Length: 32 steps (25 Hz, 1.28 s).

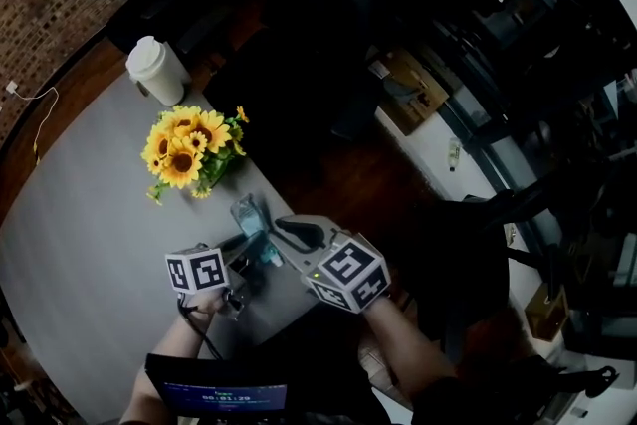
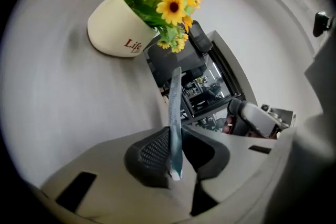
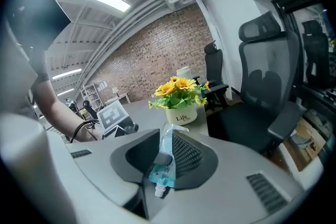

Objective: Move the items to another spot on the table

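Two grippers meet over the grey table near its right edge. My left gripper is shut on a thin blue pouch, seen edge-on and standing up between the mesh pads. In my right gripper, also shut, sits a blue spouted pouch with its white spout towards the camera. In the head view, teal pouch material shows between the two sets of jaws. I cannot tell there which pouch it is. A white pot of sunflowers stands just beyond.
A white lidded paper cup stands at the table's far end behind the flowers. A black office chair sits off the table's right side, above a dark wooden floor. A screen is at the near edge.
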Available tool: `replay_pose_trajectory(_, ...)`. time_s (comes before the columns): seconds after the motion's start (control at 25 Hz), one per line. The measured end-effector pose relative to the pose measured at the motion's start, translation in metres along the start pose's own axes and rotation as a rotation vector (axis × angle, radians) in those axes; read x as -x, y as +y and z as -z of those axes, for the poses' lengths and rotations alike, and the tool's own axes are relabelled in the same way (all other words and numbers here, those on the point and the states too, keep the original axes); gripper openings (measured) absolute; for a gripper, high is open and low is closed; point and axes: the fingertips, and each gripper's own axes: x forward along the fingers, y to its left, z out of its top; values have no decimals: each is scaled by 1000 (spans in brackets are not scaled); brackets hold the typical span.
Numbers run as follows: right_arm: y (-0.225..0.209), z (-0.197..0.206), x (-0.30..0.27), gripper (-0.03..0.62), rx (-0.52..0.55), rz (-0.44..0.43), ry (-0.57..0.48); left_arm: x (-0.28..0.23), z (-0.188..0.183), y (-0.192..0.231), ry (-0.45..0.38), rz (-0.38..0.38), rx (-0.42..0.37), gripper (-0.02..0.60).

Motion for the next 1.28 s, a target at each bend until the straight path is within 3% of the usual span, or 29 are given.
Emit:
replay_pose_trajectory(0.2,3,16,-18,81,-1,-18,65,1,3,19,13,-82,22,95)
replay_pose_trajectory(0.32,1,24,-24,72,-22,-19,86,4,2,22,44,-131,-28,123)
replay_pose_trajectory(0.52,4,33,-31,66,-51,-21,107,9,7,19,88,-139,11,167)
replay_pose_trajectory(0.84,10,32,-29,66,-104,-53,78,2,7,21,157,-240,-86,173)
replay_pose_trajectory(1.08,3,43,-21,66,-89,-32,105,7,11,13,128,-202,10,173)
replay_pose_trajectory(1.28,3,45,-19,66,-86,-44,100,22,4,17,87,-262,-49,189)
